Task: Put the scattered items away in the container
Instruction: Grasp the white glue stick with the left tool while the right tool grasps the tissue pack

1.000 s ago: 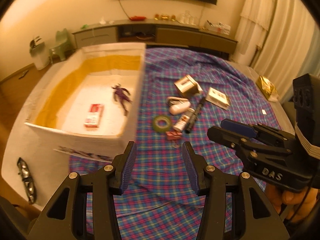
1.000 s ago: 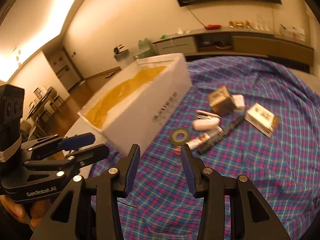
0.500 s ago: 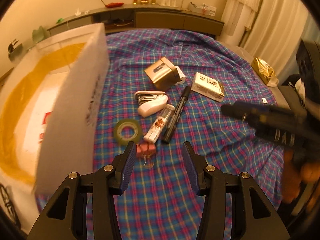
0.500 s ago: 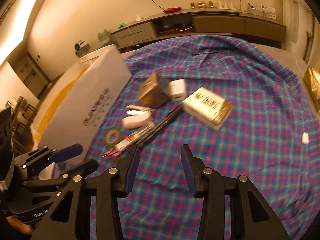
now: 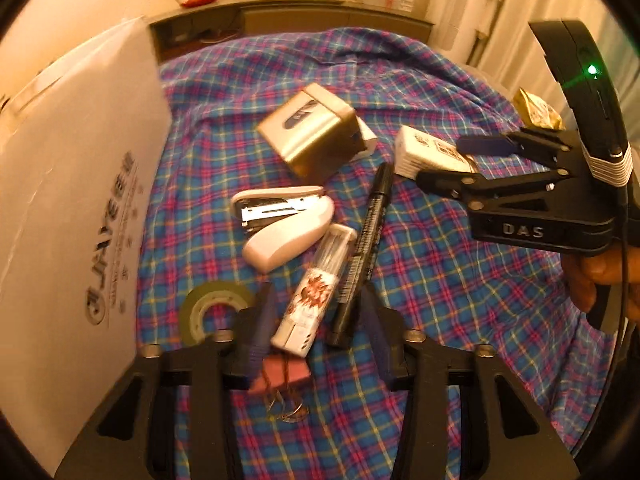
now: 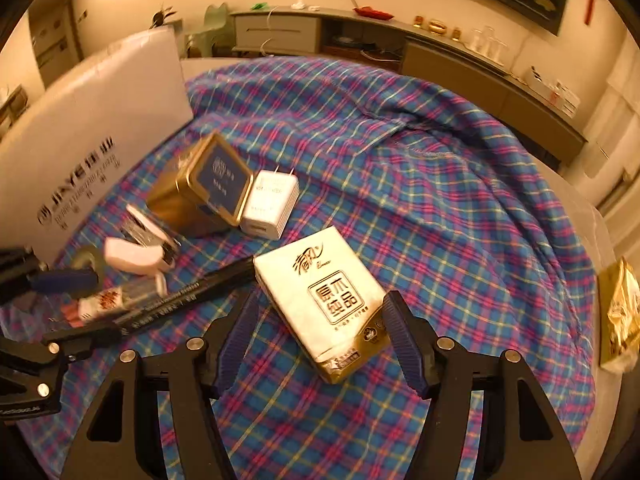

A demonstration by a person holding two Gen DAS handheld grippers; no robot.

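On the plaid cloth lies a cluster of scattered items. My left gripper [image 5: 316,320] hangs low over a small white patterned case [image 5: 310,304] and the end of a black marker [image 5: 370,216]. Its jaws are closing with both between them, and no pad visibly presses on either. A pink binder clip [image 5: 280,376] lies just under it. My right gripper [image 6: 320,336] straddles a white and gold tissue pack [image 6: 320,292]; its jaws are opening and stand apart from the pack. The white container [image 5: 72,200] stands at the left, its inside hidden.
A green tape roll [image 5: 208,312], a white stapler [image 5: 284,228], a gold tin [image 5: 312,136] and a white charger [image 6: 270,204] lie between the grippers and the container. A gold foil packet [image 6: 620,320] sits at the cloth's right edge. A low cabinet [image 6: 440,52] lines the far wall.
Both grippers have come forward and down over the items. The left jaws have narrowed around the case and marker; the right jaws have widened around the tissue pack. The container has slid to the left.
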